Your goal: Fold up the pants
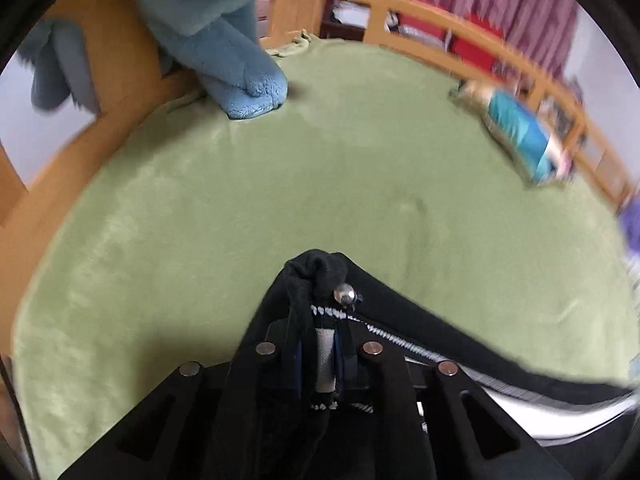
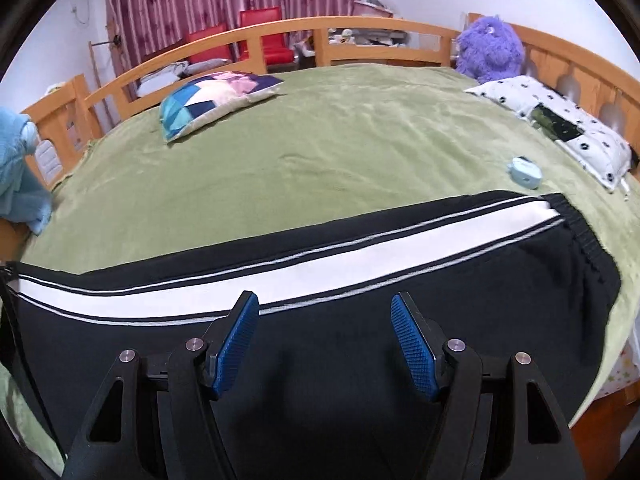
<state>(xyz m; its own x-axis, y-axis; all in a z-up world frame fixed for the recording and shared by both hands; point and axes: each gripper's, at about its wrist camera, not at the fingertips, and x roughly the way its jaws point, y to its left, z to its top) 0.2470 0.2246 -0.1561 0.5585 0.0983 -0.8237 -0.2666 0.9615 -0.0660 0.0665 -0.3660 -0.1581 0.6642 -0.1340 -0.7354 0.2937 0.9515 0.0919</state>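
Black pants with a white side stripe lie lengthwise across the green blanket on the bed, waistband at the right. My right gripper is open, its blue pads spread just above the black fabric, holding nothing. In the left wrist view my left gripper is shut on a bunched end of the pants, with a metal zipper pull beside it; the leg trails off to the right.
A patchwork pillow lies at the far left of the bed, a white spotted pillow and purple plush at the right. A small light-blue case sits near the waistband. A blue plush leans on the wooden rail.
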